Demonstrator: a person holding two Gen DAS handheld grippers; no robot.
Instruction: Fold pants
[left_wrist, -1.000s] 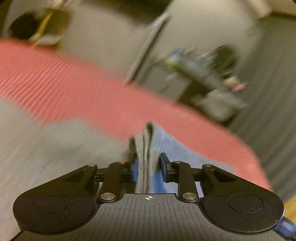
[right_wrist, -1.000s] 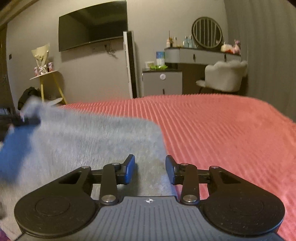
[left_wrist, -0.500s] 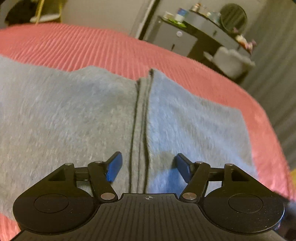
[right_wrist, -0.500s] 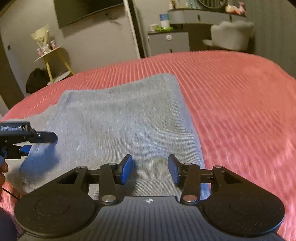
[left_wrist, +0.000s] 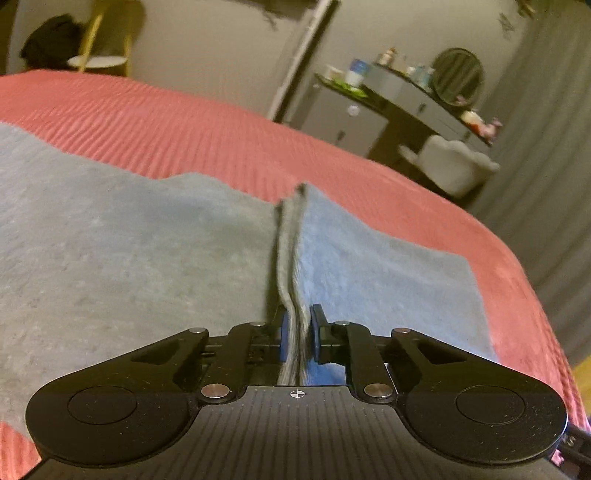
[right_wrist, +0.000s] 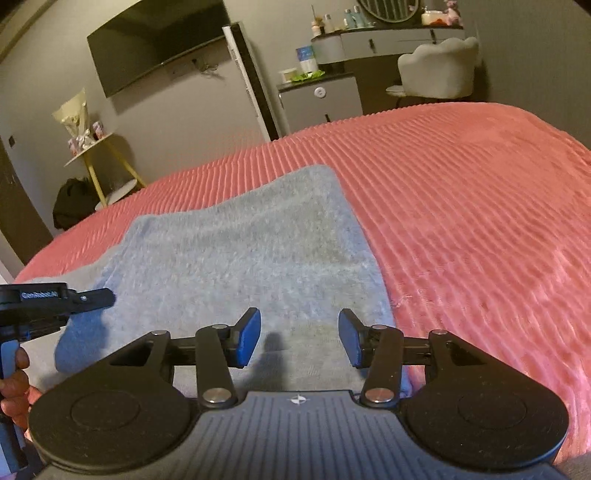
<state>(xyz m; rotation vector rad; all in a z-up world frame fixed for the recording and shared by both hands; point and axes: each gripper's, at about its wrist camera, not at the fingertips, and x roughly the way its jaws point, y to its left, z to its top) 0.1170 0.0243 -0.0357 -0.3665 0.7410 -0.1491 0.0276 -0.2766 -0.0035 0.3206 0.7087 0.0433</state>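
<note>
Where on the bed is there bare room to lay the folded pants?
Free: the pink bedspread right of the grey pants, up to the bed's far edge. Crowded: the left, where the left hand-held gripper pinches the pants' edge.

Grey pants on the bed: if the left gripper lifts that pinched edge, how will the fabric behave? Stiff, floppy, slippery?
Likely floppy: the grey pants lie flat and follow the red bedspread, and the edge clamped in the left gripper is bent. Probably not slippery: the surface looks fuzzy. Expect the rest to hang and drag, since the right gripper is open above the cloth.
</note>
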